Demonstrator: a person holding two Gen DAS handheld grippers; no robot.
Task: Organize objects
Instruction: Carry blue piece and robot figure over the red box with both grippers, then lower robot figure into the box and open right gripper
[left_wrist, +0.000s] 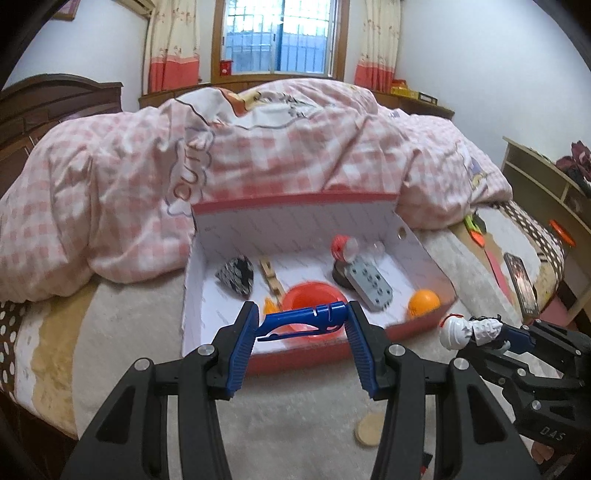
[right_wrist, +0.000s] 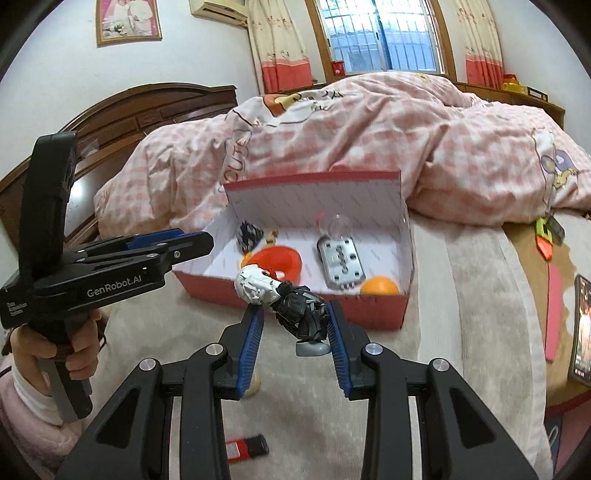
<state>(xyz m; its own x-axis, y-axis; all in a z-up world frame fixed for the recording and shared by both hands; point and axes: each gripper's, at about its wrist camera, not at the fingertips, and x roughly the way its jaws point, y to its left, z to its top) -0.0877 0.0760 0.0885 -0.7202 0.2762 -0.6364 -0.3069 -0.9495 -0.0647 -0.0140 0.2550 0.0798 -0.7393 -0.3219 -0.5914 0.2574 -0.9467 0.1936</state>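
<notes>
the left gripper (left_wrist: 301, 314) points downward, its blue pads pinching a blue clip (left_wrist: 306, 318) crosswise at the tips. beside it the right gripper (right_wrist: 295, 314) tilts down too, clamping a black-and-white toy figure (right_wrist: 284, 299) whose white head sticks out past the left pad. just ahead of both sits a red-edged open box (left_wrist: 406, 328) on a pale fuzzy blanket (left_wrist: 129, 332); beyond it a pink checked quilt (left_wrist: 110, 184), then a curtained window (left_wrist: 280, 37).
</notes>
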